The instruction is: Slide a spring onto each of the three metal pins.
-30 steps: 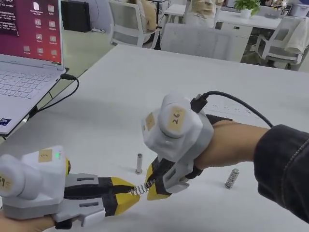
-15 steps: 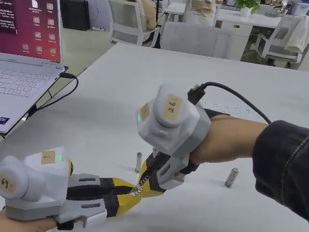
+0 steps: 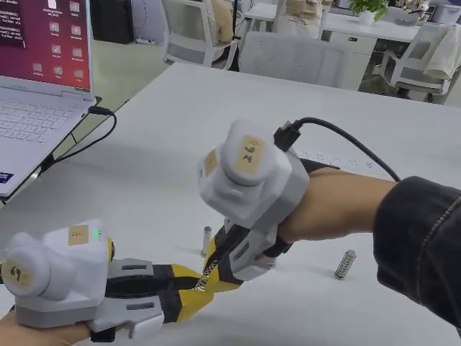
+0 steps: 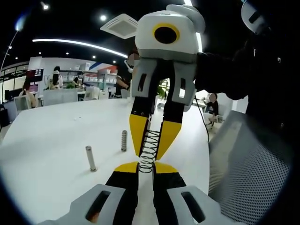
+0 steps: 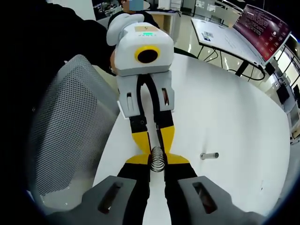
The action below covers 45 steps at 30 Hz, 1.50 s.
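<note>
Silvery coiled wire spring (image 3: 209, 272) strung in mid-air at lower centre of the head view, just above the white tabletop (image 3: 216, 137). Near end nipped in the yellow-tipped white left gripper (image 3: 194, 287), clenched on it. Far end pinched by the yellow-tipped white right gripper (image 3: 217, 268), likewise clamped round the coil. Same story up the middle of the left gripper view: spring (image 4: 149, 150) rising from the near tips into the opposing pair. Pin inside the coil or not: impossible to tell.

Step in hand, by the look of it: lining up and threading. Keep both grips light enough not to crush the turns. Hold the coil straight, bring its open mouth square over a pin tip, then ease down without letting it bow.

Bare short steel pin (image 3: 207, 241) upright just behind the tips, centre of frame, a handy target. Second small steel spring (image 3: 346, 264) upright at right of frame, well apart; on a pin or not, too small to say.

As for containers: loose parts straight on the tabletop, not in any tray. Open silver laptop (image 3: 32, 108) at upper left.
</note>
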Tool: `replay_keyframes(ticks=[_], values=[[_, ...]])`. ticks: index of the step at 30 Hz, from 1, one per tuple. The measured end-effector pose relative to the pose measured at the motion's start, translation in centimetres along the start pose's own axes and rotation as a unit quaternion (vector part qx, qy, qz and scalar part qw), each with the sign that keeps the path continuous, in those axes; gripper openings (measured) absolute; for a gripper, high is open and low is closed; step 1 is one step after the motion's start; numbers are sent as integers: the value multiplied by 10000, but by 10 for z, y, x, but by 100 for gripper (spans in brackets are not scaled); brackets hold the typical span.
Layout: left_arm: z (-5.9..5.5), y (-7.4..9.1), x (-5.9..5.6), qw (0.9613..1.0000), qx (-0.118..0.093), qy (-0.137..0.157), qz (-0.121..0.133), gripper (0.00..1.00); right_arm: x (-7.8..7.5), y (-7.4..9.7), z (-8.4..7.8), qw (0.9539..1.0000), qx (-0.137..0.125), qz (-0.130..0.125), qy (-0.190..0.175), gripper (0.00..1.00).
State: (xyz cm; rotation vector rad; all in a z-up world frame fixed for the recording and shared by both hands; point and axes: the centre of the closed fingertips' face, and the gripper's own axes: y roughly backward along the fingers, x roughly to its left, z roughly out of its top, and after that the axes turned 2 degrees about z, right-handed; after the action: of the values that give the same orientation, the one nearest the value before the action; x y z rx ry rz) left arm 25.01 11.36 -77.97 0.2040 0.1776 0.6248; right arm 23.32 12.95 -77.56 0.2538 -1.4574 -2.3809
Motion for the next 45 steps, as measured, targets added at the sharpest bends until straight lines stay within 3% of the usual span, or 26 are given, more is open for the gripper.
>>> replay_keyframes(ticks=[14, 20, 35, 40, 45], values=[[-3, -3, 0, 10000, 7, -17, 22, 3, -1, -1, -4, 10000, 93, -16, 9, 8], [-5, -4, -1, 10000, 38, -14, 43, 9, -5, 0, -6, 9998, 164, -64, 10, 8], [-14, 1, 11, 9994, 56, 52, 349, 37, -15, 9, -13, 9996, 233, -172, -63, 8], [-15, 3, 17, 9986, 14, 116, 509, 51, -19, 14, -14, 9994, 238, -231, -74, 8], [-13, 5, 18, 9985, -54, 110, 530, 57, -24, 18, -15, 9993, 247, -277, -89, 8]])
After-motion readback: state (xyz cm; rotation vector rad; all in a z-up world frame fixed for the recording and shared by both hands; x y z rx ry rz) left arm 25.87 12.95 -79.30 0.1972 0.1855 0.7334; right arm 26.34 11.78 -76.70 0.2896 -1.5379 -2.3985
